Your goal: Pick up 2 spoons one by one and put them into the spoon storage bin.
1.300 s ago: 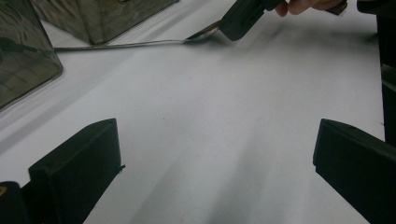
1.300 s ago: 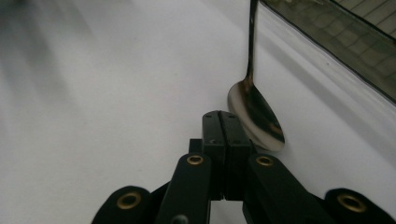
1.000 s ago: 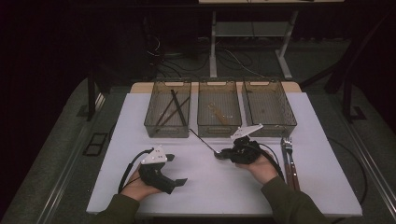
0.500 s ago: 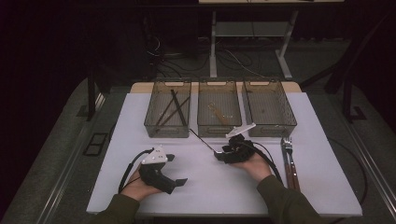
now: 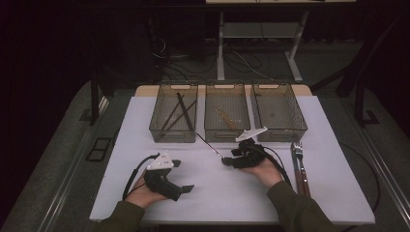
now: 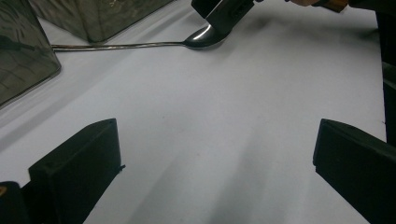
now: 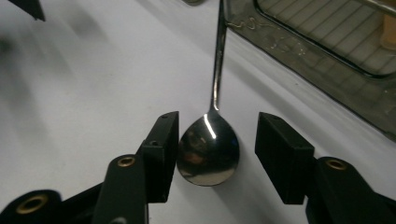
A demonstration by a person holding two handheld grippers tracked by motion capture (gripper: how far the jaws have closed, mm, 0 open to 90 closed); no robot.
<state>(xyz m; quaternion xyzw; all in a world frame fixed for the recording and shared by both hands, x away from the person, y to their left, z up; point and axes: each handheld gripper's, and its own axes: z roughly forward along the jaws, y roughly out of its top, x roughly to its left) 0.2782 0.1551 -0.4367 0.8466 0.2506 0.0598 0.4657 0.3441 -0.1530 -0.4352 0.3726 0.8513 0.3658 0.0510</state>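
A metal spoon [image 5: 211, 146] lies on the white table [image 5: 145, 130], its handle pointing toward the bins. My right gripper [image 5: 226, 160] is open with a jaw on each side of the spoon's bowl [image 7: 208, 151]. In the right gripper view the left jaw is at the bowl's edge and the right jaw stands clear of it. My left gripper [image 5: 183, 175] rests open on the table at the front left, with nothing between its jaws. In the left gripper view the spoon [image 6: 201, 38] lies far ahead of my left gripper [image 6: 217, 126].
Three clear bins stand along the back of the table. The left bin [image 5: 154, 126] holds black chopsticks [image 5: 180, 110]. A wooden piece [image 5: 226, 117] lies in the middle bin. The right bin [image 5: 300, 128] looks bare. A fork and other cutlery [image 5: 298, 162] lie at the right.
My right gripper has shifted slightly left, closing in around the spoon's bowl. The left gripper has stayed where it was.
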